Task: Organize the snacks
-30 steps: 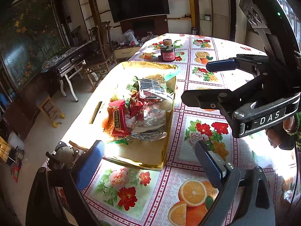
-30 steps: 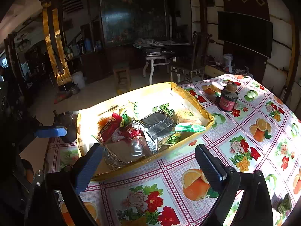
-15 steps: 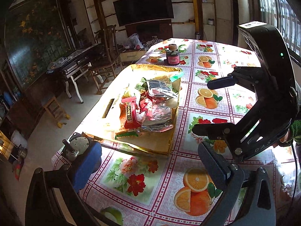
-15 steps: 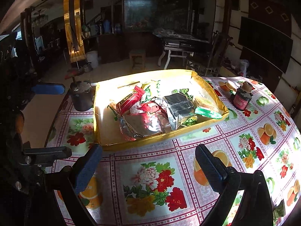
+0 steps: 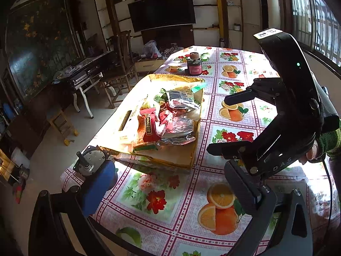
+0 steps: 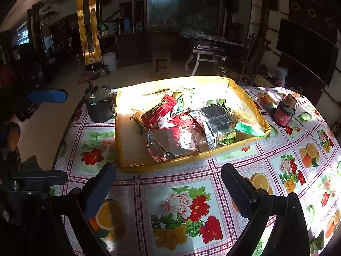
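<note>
Snacks [image 6: 187,128], red wrapper's writing unreadable

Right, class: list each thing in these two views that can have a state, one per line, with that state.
Left tool: open, empty, above the tablecloth.
Right tool: open, empty, short of the tray.
Gold tray: flat on the table, holding snacks.
Snack packets: heaped loosely in the tray, appear sealed.
Dark jar: upright, stopper on, beside the tray.
Metal pot: upright, lid on, beside the tray.
Television: screen dark.
</note>
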The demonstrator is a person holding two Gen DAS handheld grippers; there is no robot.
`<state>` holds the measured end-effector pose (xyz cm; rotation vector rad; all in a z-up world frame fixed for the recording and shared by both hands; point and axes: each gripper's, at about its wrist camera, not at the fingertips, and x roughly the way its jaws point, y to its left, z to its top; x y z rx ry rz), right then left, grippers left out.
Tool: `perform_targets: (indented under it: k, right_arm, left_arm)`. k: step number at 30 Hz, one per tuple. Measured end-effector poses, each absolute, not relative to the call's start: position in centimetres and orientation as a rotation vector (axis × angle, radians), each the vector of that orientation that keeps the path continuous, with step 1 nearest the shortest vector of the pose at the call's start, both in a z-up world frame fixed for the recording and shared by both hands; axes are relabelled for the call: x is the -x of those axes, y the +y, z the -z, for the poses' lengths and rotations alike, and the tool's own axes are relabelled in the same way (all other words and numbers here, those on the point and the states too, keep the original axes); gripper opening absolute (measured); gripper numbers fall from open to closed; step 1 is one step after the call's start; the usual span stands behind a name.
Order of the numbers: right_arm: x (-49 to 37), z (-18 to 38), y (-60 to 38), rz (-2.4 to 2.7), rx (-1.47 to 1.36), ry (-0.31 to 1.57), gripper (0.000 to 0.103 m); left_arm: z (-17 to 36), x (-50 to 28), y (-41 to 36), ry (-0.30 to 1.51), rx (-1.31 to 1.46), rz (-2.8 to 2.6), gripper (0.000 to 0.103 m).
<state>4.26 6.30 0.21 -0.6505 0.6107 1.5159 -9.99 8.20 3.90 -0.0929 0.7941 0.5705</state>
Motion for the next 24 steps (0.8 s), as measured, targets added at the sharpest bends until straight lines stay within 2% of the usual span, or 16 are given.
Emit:
perform_targets:
  k: [24]
  right_arm:
    - [-3.3,0.1,6.0,-1.511,0.631,0.634,0.101]
  left_arm:
    - [-4.3,11.5,9.0,0.77,0.126,-0.607,0.102]
